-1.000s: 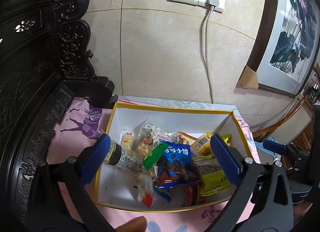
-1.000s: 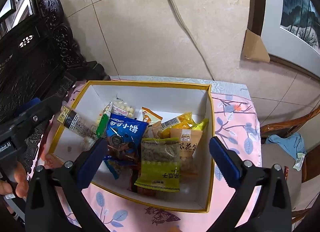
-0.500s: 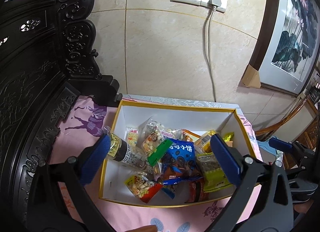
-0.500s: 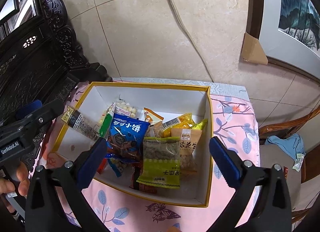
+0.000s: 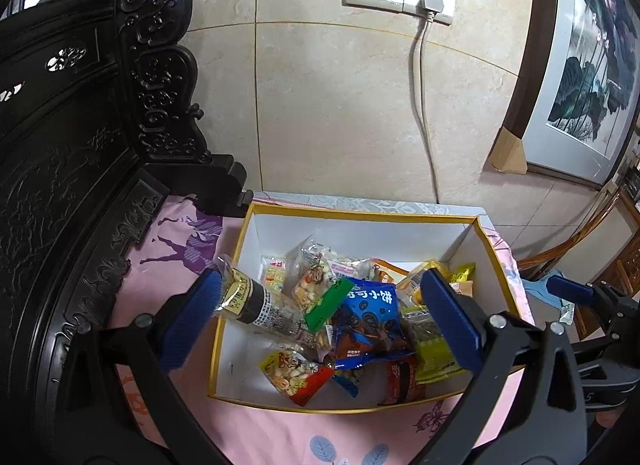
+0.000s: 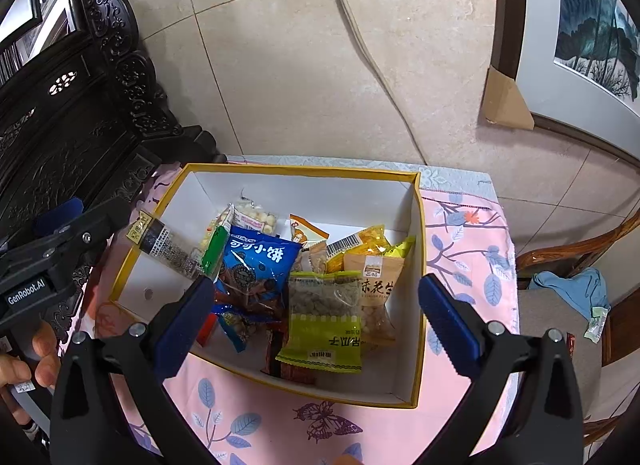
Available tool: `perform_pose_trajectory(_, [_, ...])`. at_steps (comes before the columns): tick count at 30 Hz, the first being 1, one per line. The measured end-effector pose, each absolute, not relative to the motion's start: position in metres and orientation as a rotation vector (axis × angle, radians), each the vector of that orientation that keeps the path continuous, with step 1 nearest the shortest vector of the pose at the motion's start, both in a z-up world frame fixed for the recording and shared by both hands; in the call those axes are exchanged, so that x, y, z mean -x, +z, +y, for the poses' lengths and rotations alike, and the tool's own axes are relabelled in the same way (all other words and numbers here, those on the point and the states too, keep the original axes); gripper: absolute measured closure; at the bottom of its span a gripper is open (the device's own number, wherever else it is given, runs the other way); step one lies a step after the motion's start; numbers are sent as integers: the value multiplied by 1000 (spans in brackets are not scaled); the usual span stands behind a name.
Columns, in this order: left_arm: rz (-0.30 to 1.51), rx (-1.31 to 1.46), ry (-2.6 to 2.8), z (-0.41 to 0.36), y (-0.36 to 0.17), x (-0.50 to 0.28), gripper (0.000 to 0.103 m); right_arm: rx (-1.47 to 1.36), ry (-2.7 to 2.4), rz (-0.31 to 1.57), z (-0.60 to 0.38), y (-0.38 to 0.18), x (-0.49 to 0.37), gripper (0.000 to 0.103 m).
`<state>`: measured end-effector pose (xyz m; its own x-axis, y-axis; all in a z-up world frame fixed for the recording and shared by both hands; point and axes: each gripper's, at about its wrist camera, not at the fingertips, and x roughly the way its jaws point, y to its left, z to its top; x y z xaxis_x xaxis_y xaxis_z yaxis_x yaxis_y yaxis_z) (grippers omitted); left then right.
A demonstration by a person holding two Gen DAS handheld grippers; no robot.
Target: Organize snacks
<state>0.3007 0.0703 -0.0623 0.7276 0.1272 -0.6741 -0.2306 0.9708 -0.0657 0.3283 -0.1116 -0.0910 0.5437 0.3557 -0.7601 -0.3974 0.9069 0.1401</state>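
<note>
A white box with a gold rim (image 5: 362, 216) (image 6: 304, 171) sits on a pink floral cloth and holds several snack packets: a blue packet (image 5: 370, 315) (image 6: 258, 261), a green-yellow packet (image 5: 430, 347) (image 6: 324, 319), a long dark-labelled packet (image 5: 260, 305) (image 6: 168, 245) leaning on the left rim, and a red-yellow packet (image 5: 296, 375). My left gripper (image 5: 320, 323) is open and empty above the box's near left. My right gripper (image 6: 316, 317) is open and empty above the box's near side.
Dark carved wooden furniture (image 5: 80, 145) (image 6: 80, 105) stands at the left. A tiled wall with a socket and cable (image 5: 424, 105) is behind. A framed painting (image 5: 588, 65) leans at the right. A wooden chair with blue cloth (image 6: 572, 289) is right of the table.
Both grippers have drawn back and up from the box. A red-yellow packet now lies at the box's near left, where it was not lying a second ago.
</note>
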Motion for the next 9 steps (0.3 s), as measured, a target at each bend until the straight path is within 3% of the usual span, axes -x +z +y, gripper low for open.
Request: perform_pose_trajectory(9, [742,151,208,73,-64,-301,2,53,448,891,-112,-91,-328,1])
